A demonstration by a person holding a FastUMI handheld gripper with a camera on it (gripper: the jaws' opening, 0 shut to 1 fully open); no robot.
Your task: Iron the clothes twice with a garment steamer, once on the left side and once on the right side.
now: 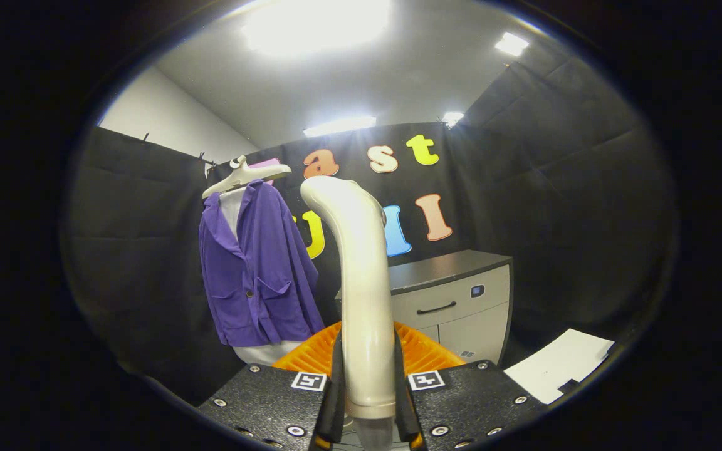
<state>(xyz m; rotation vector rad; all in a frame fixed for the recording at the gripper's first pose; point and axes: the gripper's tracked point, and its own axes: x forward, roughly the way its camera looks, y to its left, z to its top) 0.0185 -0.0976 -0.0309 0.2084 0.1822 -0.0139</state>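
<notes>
I have the tool (367,401) clenched on the steamer handle (361,282). The purple jacket (254,269), left of centre, is not yet contacted; I judge both passes remain.

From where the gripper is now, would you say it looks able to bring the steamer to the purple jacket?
Probably yes. The gripper is shut on the steamer, held upright, and the purple jacket hangs on its hanger ahead to the left, with nothing between them.
</notes>
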